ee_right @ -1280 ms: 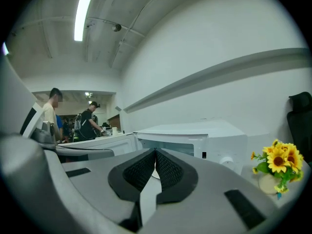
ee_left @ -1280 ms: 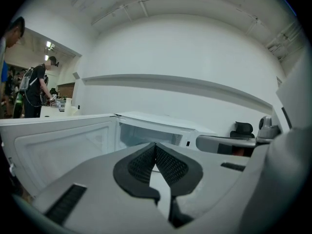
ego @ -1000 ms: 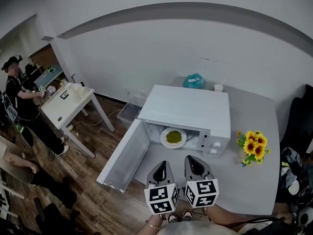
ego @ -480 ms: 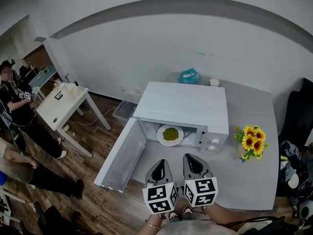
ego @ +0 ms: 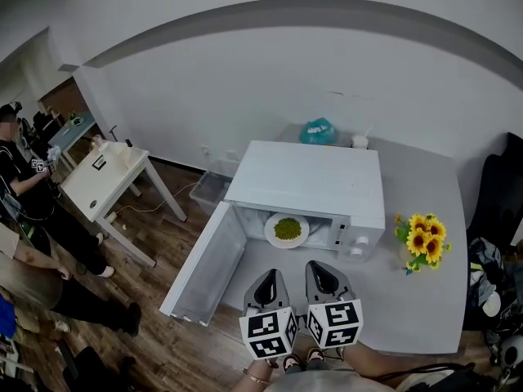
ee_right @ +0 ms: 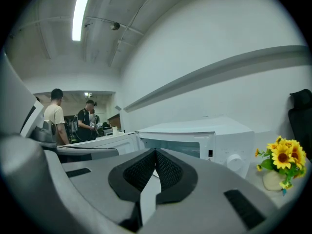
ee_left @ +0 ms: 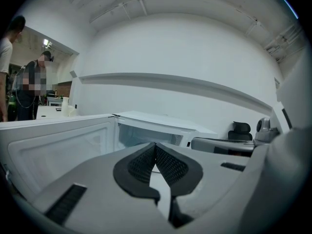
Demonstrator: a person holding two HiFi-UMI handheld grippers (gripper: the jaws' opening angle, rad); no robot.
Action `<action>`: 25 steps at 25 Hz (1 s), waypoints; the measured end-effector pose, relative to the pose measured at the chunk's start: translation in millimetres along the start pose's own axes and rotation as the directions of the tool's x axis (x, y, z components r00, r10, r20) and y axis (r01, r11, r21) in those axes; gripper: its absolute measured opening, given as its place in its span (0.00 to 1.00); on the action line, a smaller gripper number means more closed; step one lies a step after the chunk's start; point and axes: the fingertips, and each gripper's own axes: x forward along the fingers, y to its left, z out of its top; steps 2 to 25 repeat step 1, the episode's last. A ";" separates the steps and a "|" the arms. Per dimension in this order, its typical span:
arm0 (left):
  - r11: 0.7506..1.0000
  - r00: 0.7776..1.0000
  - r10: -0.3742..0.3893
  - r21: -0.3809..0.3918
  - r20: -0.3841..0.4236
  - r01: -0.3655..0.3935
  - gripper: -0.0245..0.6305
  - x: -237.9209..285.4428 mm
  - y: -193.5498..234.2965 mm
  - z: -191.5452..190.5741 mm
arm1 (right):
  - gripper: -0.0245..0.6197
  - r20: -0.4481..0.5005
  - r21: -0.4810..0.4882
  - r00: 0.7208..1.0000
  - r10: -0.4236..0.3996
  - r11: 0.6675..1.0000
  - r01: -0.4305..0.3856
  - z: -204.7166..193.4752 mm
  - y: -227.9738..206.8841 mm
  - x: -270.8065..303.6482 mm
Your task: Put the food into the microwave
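Note:
A white microwave [ego: 306,182] stands on the grey table [ego: 417,300] with its door [ego: 206,264] swung open to the left. Inside it sits a white plate of green food [ego: 287,229]. My left gripper [ego: 269,282] and right gripper [ego: 320,276] hover side by side in front of the opening, both shut with nothing between the pads. The left gripper [ee_left: 155,144] faces the open door [ee_left: 53,145] in its own view. In the right gripper view the right gripper [ee_right: 156,152] points at the microwave [ee_right: 195,140]; the plate is hidden there.
A small vase of sunflowers [ego: 422,243] stands right of the microwave. A teal bag [ego: 319,132] and a white cup [ego: 359,142] sit at the table's back edge. A white side table [ego: 110,178] and people [ego: 24,186] are at far left on the wooden floor.
Both grippers stay in place, shut. The view has shifted slightly, and the person at far left has moved a little.

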 end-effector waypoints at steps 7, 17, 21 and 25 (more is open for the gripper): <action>1.000 1.000 0.000 0.000 0.000 0.000 0.04 -0.3 0.6 0.3 | 0.06 -0.001 0.000 1.000 0.000 1.000 0.000 -0.1 0.4 0.0; 1.000 1.000 0.000 0.000 0.000 0.000 0.04 -0.3 0.6 0.3 | 0.06 -0.001 0.000 1.000 0.000 1.000 0.000 -0.1 0.4 0.0; 1.000 1.000 0.000 0.000 0.000 0.000 0.04 -0.3 0.6 0.3 | 0.06 -0.001 0.000 1.000 0.000 1.000 0.000 -0.1 0.4 0.0; 1.000 1.000 0.000 0.000 0.000 0.000 0.04 -0.3 0.6 0.3 | 0.06 -0.001 0.000 1.000 0.000 1.000 0.000 -0.1 0.4 0.0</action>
